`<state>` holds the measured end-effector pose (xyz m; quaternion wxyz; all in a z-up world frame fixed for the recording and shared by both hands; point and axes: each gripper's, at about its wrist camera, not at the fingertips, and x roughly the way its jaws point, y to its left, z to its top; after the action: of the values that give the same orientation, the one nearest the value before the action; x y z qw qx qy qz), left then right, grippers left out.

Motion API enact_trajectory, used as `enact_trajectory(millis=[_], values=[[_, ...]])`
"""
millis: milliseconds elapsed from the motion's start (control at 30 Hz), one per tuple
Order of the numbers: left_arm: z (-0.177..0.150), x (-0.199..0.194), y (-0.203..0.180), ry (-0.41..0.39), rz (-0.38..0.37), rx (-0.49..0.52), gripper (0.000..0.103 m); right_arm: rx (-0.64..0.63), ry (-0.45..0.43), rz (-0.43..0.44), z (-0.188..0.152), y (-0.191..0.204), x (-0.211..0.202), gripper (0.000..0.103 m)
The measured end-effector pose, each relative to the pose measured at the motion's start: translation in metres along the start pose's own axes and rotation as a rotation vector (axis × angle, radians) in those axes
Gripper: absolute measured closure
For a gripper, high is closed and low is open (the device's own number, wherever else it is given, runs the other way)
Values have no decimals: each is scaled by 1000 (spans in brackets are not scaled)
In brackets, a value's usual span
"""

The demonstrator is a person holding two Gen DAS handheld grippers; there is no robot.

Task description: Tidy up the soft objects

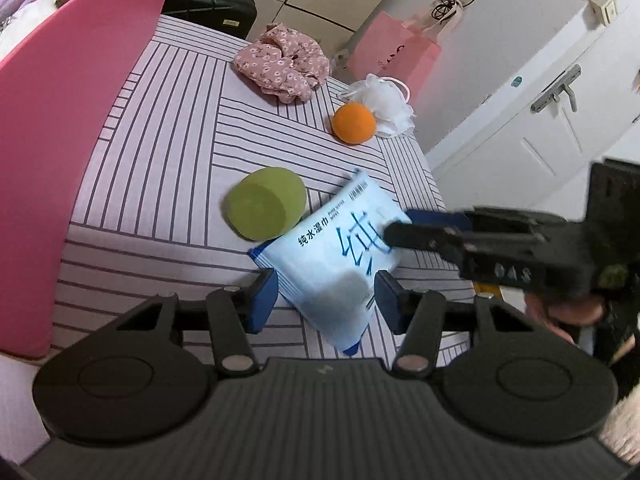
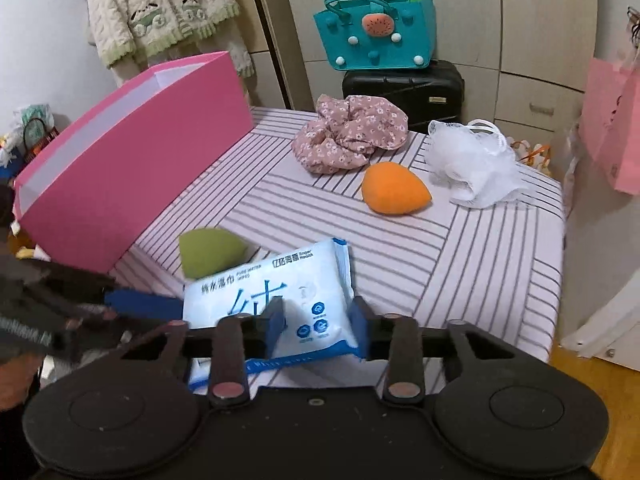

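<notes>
A white-and-blue wet wipes pack (image 1: 320, 264) (image 2: 264, 292) lies near the front edge of the striped table (image 1: 160, 128). My left gripper (image 1: 326, 300) has its blue pads against both sides of the pack's near end. My right gripper (image 2: 318, 322) clamps another end of the same pack and enters the left wrist view from the right (image 1: 394, 234). A green sponge (image 1: 266, 208) (image 2: 210, 252) touches the pack's far side. Farther back lie an orange sponge (image 1: 354, 123) (image 2: 394, 188), a white mesh puff (image 1: 386, 104) (image 2: 472, 168) and a floral cloth (image 1: 280, 64) (image 2: 348, 136).
An open pink box (image 1: 60, 160) (image 2: 132, 176) stands along the table's left side. Behind the table are a black suitcase (image 2: 404, 88) with a teal bag (image 2: 376, 36) on top. A pink paper bag (image 1: 392, 56) hangs by the white cabinet at the right.
</notes>
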<state>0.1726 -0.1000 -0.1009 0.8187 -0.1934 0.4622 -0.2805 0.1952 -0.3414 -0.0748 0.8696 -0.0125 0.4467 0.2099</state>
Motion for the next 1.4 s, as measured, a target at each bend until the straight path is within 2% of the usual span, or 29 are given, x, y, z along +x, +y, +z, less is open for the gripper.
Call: enact_trajectory(millis=[100, 233, 333, 433, 633, 667, 767, 967, 1133, 1400], values=[[-1, 0, 0, 0, 3, 5, 51, 15, 10, -27, -9, 7, -10, 74], [-2, -1, -5, 18, 37, 41, 51, 24, 28, -22, -22, 15, -18, 73], [-3, -1, -10, 29, 63, 79, 51, 26, 31, -26, -26, 17, -21, 71], [-3, 0, -13, 26, 77, 95, 51, 50, 24, -28, -28, 9, -19, 59], [-5, -2, -7, 20, 42, 89, 51, 181, 25, 108, -37, -8, -9, 55], [-6, -2, -8, 16, 42, 101, 54, 192, 17, 119, -39, -7, -8, 55], [-10, -1, -15, -5, 74, 149, 60, 156, 10, 82, -40, 7, -7, 63], [-19, -1, -27, -25, 122, 211, 62, 100, 12, -4, -40, 30, -11, 66], [-23, -7, -30, -1, 117, 236, 63, 125, 27, -28, -45, 39, -18, 66], [-29, -26, -32, 64, 81, 255, 63, 142, 54, -50, -53, 63, -34, 58]])
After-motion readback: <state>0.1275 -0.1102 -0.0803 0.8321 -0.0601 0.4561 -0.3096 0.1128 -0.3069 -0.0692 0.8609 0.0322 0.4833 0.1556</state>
